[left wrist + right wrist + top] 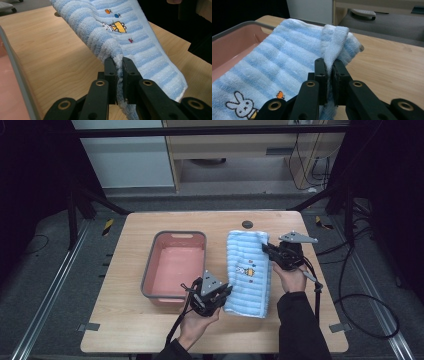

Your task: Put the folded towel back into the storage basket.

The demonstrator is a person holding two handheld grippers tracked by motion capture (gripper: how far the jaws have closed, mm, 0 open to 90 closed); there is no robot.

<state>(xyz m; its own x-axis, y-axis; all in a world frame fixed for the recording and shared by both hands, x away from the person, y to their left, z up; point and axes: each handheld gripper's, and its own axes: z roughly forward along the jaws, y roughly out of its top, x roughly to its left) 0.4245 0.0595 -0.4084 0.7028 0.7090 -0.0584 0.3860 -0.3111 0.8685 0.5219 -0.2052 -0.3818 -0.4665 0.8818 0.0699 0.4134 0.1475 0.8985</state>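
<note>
Both grippers, left (pixel 226 292) and right (pixel 266 248), pinch corners of the striped towel (pixel 248 270); soft and limp, it likely sags between grips.

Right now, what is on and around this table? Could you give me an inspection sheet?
Surface: wooden table, with a dark round hole near the far edge.
Job's things: blue striped towel with a rabbit picture, held at two corners; pink tub to its left.
Clutter: nothing seen.
Grippers: left hand-held gripper shut on the towel's near corner; right hand-held gripper shut on its far corner.
Cables: one black cable trails from the right hand-held gripper to the floor.
Surroundings: dark floor, metal frame rails, wooden furniture behind.
</note>
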